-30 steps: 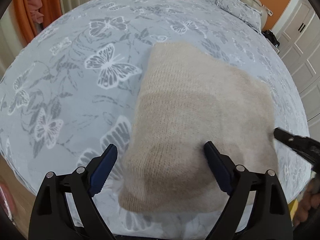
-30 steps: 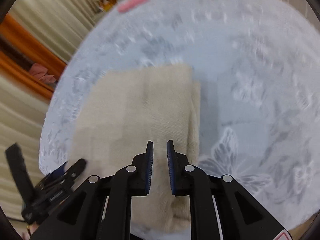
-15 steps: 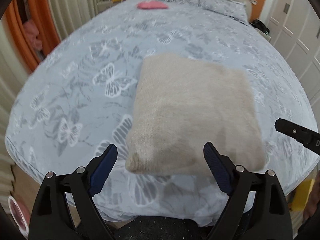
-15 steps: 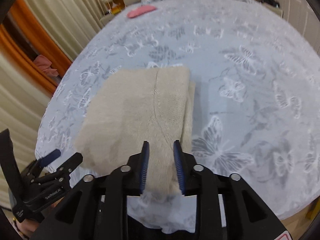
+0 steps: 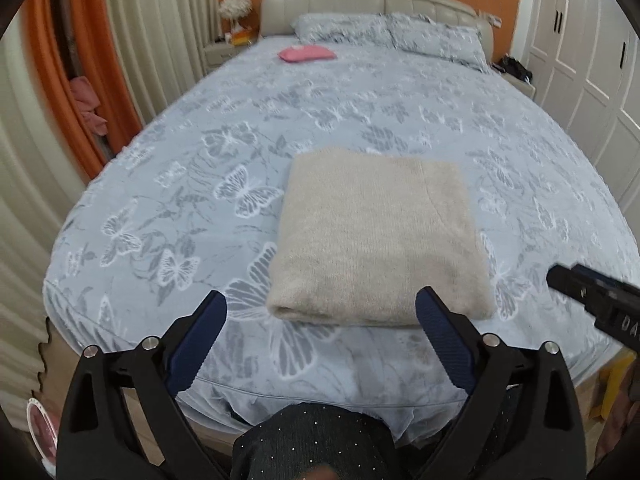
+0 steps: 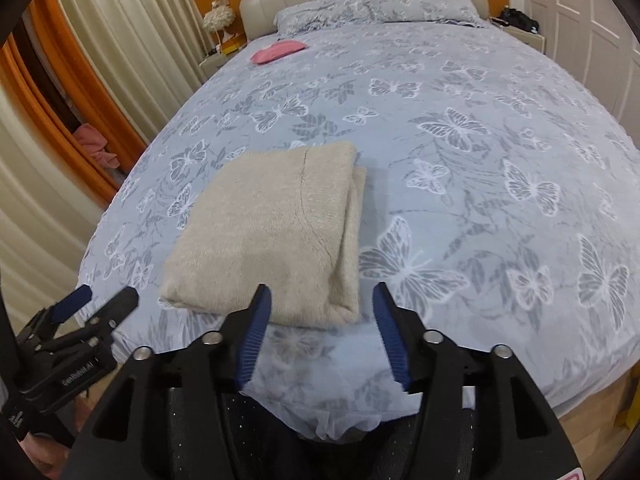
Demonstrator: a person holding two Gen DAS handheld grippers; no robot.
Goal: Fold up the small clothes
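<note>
Beige and knitted, the folded sweater (image 5: 380,236) lies flat on the bed (image 5: 192,184) near its foot edge, just beyond both grippers. The left gripper (image 5: 320,332) has its fingers wide apart and empty. The right gripper (image 6: 322,328) also has its fingers apart, and nothing touches the sweater.

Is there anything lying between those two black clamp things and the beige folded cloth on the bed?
Nothing visible. Only bare butterfly bedspread lies between the open left hand-held gripper and the folded beige garment. The right hand-held gripper, also open, hangs just off its near edge. The pink item sits far off by the pillows.
</note>
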